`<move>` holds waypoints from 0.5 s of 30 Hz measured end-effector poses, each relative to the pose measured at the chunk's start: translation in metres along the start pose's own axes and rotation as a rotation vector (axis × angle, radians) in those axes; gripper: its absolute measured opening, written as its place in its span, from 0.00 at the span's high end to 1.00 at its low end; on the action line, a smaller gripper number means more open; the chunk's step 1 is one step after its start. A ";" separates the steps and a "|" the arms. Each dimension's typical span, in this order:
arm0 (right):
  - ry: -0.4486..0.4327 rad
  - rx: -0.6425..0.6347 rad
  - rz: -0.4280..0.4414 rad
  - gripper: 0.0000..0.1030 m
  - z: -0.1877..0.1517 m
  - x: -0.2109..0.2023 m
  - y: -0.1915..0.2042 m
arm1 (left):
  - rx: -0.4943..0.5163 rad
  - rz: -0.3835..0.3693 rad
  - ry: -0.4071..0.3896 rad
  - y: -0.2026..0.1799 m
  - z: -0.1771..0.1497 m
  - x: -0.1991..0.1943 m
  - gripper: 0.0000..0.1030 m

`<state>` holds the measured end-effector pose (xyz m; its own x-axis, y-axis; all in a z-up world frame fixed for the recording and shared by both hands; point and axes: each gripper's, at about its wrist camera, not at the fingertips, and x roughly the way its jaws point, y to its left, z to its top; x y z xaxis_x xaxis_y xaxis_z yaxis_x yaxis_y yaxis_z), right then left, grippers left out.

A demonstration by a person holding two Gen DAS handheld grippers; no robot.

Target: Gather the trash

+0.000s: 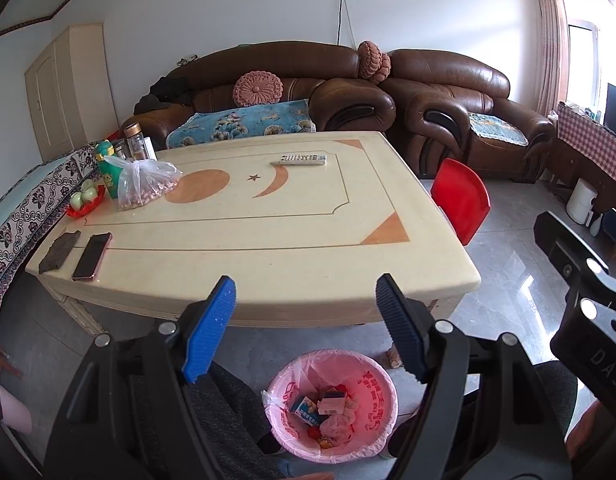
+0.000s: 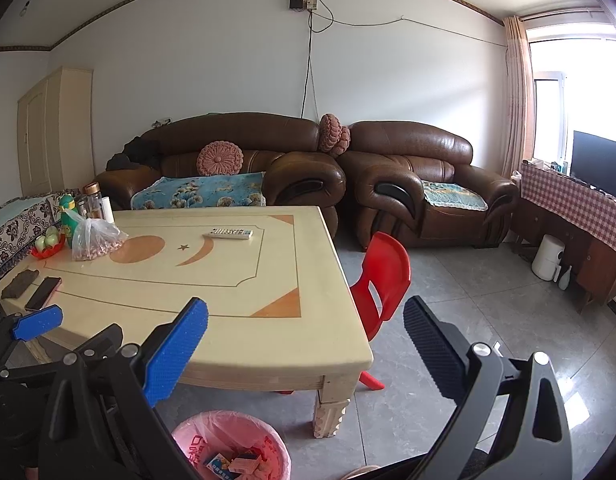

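A bin with a pink liner (image 1: 374, 394) stands on the floor below the table's near edge. Inside lie small cardboard boxes (image 1: 331, 405) and crumpled wrappers. My left gripper (image 1: 305, 280) hovers above the bin, open, with nothing between its blue fingers (image 1: 209, 332). In the right wrist view the same bin (image 2: 195, 438) sits low at the left, with the boxes (image 2: 237, 462) visible inside. My right gripper (image 2: 305, 304) is open and empty, level with the table's near right corner. The left gripper's blue finger (image 2: 37, 326) shows at the left edge there.
The cream table (image 1: 267, 304) carries a remote (image 1: 301, 159), a plastic bag of nuts (image 1: 145, 184), a phone (image 1: 92, 256), a dark cloth (image 1: 59, 251), a red fruit dish (image 1: 85, 202) and bottles. A red chair (image 1: 462, 200) stands at its right. Brown sofas line the back wall.
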<state>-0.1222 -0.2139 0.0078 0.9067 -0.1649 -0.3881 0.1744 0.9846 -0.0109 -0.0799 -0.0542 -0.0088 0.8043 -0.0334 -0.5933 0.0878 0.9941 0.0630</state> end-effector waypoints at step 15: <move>0.004 -0.010 -0.002 0.07 -0.004 0.001 0.003 | -0.001 0.011 -0.002 0.006 0.000 0.002 0.30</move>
<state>-0.1224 -0.2112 0.0038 0.9050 -0.1662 -0.3917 0.1720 0.9849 -0.0204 -0.0780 -0.0484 -0.0093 0.8064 -0.0230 -0.5909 0.0788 0.9945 0.0689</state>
